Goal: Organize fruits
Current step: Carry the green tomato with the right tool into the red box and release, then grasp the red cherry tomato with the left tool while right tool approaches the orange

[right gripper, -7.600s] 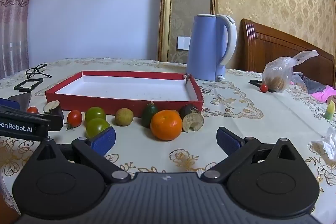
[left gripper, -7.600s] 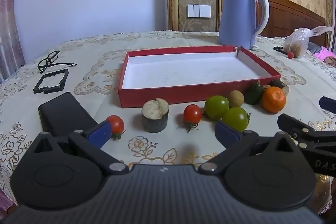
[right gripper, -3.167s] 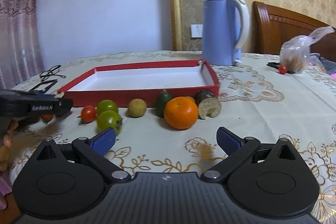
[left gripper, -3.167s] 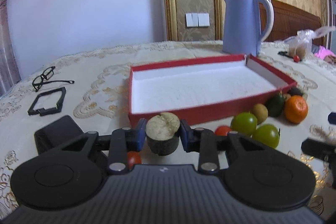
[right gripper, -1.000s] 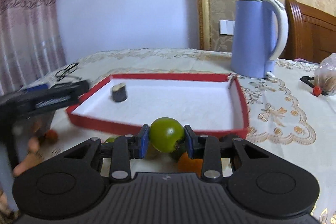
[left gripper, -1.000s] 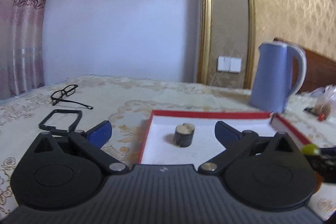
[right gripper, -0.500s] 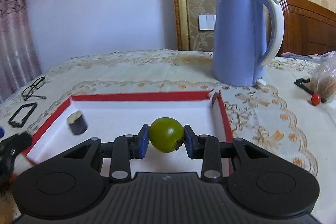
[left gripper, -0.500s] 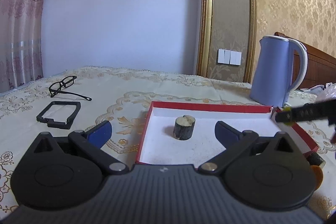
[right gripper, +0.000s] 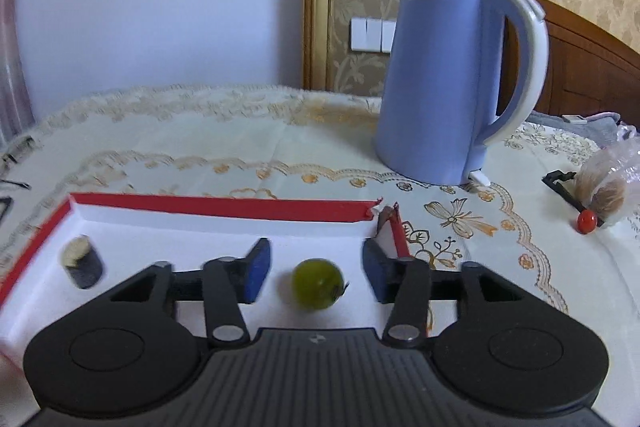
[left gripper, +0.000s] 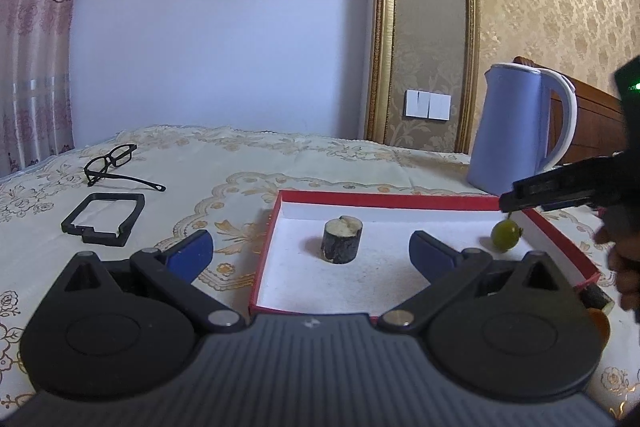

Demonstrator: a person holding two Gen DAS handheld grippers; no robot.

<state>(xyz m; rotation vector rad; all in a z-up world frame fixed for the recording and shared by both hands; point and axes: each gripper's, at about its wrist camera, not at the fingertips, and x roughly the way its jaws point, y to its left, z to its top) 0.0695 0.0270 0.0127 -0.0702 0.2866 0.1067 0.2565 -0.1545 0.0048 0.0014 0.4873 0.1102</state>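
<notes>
A red box with a white floor (left gripper: 380,271) lies on the table. A dark cut fruit stump (left gripper: 341,241) stands in its left part; it also shows in the right wrist view (right gripper: 82,261). A green tomato (right gripper: 317,283) lies in the box near its right wall (right gripper: 394,227), loose between the pads of my right gripper (right gripper: 316,273), which is open over the box. In the left wrist view the tomato (left gripper: 505,235) sits just below the right gripper's fingers (left gripper: 560,189). My left gripper (left gripper: 310,253) is open and empty at the box's near left corner.
A blue kettle (right gripper: 444,83) stands behind the box's far right corner. Glasses (left gripper: 114,163) and a black frame (left gripper: 102,219) lie at left. A plastic bag (right gripper: 608,187) and a small red tomato (right gripper: 587,221) lie at far right. An orange (left gripper: 600,323) peeks out at right.
My right gripper has moved forward over the box's right end and opened, letting go of the green tomato, which now rests on the box floor. The left gripper has barely moved.
</notes>
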